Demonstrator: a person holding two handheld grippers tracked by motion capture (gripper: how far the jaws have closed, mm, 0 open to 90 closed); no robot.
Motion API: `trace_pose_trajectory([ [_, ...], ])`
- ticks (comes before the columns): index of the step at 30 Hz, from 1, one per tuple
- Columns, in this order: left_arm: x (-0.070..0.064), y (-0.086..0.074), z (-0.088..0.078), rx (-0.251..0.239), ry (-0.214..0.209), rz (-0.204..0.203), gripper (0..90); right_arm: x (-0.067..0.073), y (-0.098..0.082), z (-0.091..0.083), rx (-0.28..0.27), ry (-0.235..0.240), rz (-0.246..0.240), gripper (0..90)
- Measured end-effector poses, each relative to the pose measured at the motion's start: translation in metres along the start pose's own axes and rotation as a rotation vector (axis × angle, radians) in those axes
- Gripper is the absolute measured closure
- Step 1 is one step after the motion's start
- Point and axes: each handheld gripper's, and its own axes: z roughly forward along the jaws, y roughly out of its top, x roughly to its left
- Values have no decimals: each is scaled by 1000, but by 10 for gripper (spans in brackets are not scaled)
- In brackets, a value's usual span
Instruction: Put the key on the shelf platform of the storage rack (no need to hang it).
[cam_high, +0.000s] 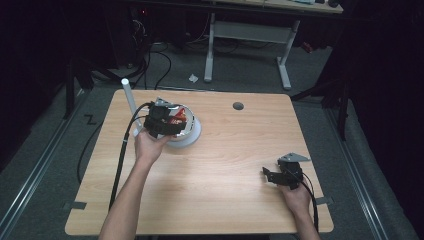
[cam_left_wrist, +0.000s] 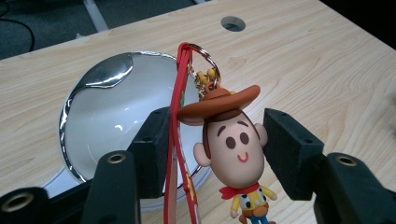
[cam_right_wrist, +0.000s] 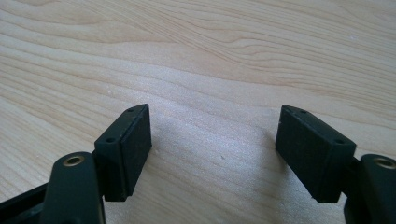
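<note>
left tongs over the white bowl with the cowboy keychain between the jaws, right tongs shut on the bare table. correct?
One thing is off: the right tongs are open, not shut. The right gripper view shows their jaws set wide apart with only bare table between them. The rest holds: the left tongs are over the white bowl with the cowboy keychain between the jaws.
</note>
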Motion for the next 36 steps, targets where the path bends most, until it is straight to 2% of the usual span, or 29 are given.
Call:
trace_pose_trajectory([
  [14,9,2,26,5,22,-19,446,0,0,0,-1,2,0,269],
  [20,12,0,35,22,48,-11,445,0,0,0,-1,2,0,269],
  [33,20,-4,52,48,67,-39,443,0,0,0,-2,2,0,269],
  [36,20,-5,58,55,86,-43,443,0,0,0,-1,2,0,270],
])
